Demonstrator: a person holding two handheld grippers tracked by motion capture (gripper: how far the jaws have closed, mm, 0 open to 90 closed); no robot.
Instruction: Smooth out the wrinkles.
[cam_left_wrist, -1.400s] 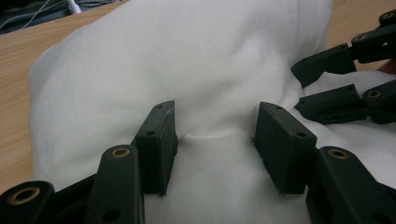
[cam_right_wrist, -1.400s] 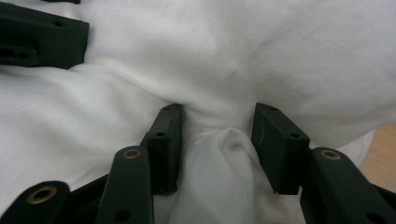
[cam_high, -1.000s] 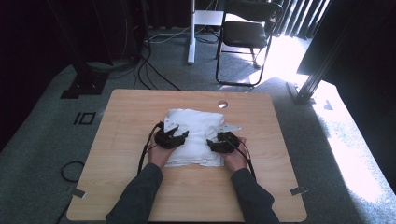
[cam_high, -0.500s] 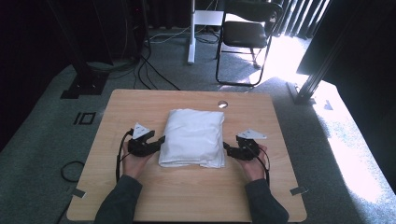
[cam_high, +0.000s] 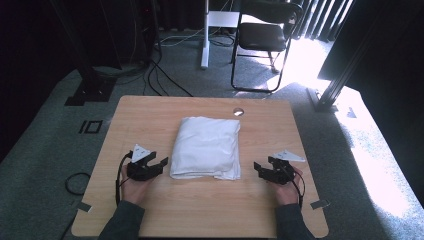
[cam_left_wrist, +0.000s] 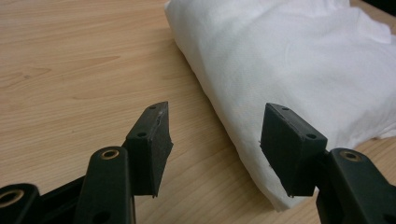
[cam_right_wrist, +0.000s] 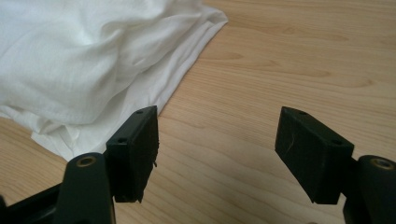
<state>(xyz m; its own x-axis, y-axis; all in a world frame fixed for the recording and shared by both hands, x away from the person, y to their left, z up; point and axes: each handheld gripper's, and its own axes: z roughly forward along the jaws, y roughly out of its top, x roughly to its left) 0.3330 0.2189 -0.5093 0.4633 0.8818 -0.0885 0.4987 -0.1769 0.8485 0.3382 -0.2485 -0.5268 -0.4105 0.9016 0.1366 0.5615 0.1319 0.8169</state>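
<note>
My two hands rest near the desk's (cam_high: 150, 107) near edge, one pair of tongs in each. My left tongs (cam_high: 159, 165) sit toward the near left corner, jaws spread wide and holding nothing, tips just beside the left edge of the cloth (cam_high: 207, 146). My right tongs (cam_high: 261, 167) sit toward the near right corner, equally wide and empty, with a strip of bare wood between them and the cloth's right edge. There is one white folded cloth, lying in the middle of the desk, its long axis running from the near edge toward the far edge, looser layers peeking out at its near right corner. Bare wood surrounds it on all sides. Beyond it, by the far edge, is one small round hole (cam_high: 239, 111).
</note>
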